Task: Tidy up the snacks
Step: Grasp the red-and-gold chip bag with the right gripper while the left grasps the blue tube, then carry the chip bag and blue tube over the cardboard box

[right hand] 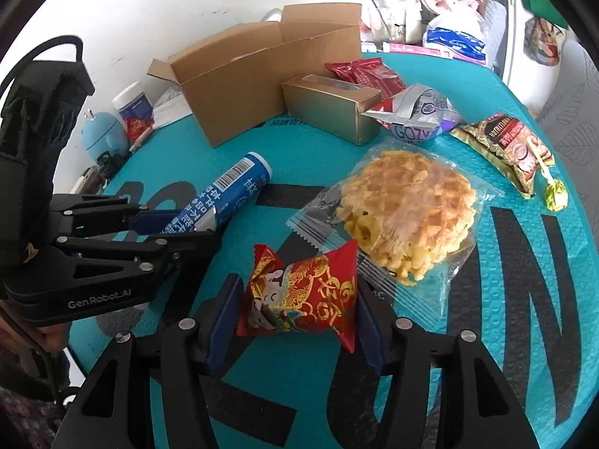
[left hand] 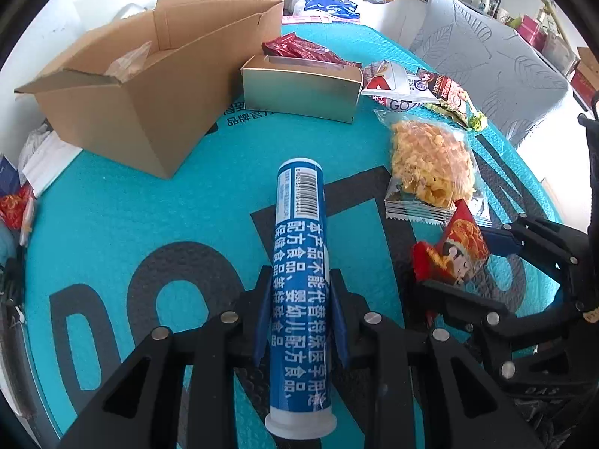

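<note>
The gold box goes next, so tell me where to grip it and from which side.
Grip the gold box across its two long side walls near the middle, coming from above. It lies flat and long, its top window looks flimsy, and packets crowd its right end.

The right gripper grips a crinkled red-and-gold foil snack packet between its blue-padded fingers, above the teal desk with black lettering. Just beyond the packet lies a clear plastic bag of golden waffle-like crisps. At left, the left gripper clamps a blue cylindrical tube with white print and a barcode, tilted up and away. Farther back stand an open brown cardboard box and, beside it, a gold rectangular carton, with a dark red packet behind the carton.
</note>
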The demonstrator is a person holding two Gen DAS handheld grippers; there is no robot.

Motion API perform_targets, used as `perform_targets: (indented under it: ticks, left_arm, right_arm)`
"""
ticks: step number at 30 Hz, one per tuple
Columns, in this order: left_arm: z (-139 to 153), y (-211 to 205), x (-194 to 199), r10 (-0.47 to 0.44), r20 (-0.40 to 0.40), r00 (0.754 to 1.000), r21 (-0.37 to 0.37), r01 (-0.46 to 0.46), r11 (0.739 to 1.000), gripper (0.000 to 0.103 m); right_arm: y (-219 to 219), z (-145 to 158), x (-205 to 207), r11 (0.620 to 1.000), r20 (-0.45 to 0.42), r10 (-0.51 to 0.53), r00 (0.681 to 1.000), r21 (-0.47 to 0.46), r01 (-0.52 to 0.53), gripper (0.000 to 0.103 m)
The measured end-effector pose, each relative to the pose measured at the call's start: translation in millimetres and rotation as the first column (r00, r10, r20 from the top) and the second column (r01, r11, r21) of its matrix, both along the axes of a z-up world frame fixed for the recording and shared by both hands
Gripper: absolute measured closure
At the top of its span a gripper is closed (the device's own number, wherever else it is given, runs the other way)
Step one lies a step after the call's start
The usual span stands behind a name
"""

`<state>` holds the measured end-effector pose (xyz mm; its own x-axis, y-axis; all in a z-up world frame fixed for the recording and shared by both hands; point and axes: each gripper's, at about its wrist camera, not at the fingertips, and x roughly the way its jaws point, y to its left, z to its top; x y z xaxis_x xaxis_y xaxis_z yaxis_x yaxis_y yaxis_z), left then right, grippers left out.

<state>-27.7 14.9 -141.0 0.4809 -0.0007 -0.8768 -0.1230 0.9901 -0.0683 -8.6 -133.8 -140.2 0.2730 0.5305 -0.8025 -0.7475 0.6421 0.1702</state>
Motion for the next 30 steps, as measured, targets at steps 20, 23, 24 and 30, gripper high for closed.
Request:
perform_targets:
  ticks: [20,23,24,30]
  left_arm:
    - [13,12,-19,0.057,0.071,0.996,-0.059,-0.052,0.997,0.076]
    - [22,15,-24,0.058,0.090,0.994,-0.080,-0.051,0.996,0.076]
    - [25,15,-25,0.059,0.098,0.993,-0.082,-0.051,0.995,0.076]
    - [53,21,-30,0.054,0.155,0.987,-0.080,-0.042,0.996,0.076]
  right_arm:
    - [16,-1,-5,0.998,-0.052,0.046,0.998,0.048,-0.043,0.056]
    - [19,5,-6,0.996,-0.051,0.065,0.997,0.067,-0.061,0.056]
    - [20,8,-6,0.995,-0.046,0.071,0.996,0.075,-0.067,0.056]
    - [27,29,-2,0.988,-0.011,0.104,0.995,0.116,-0.102,0.056]
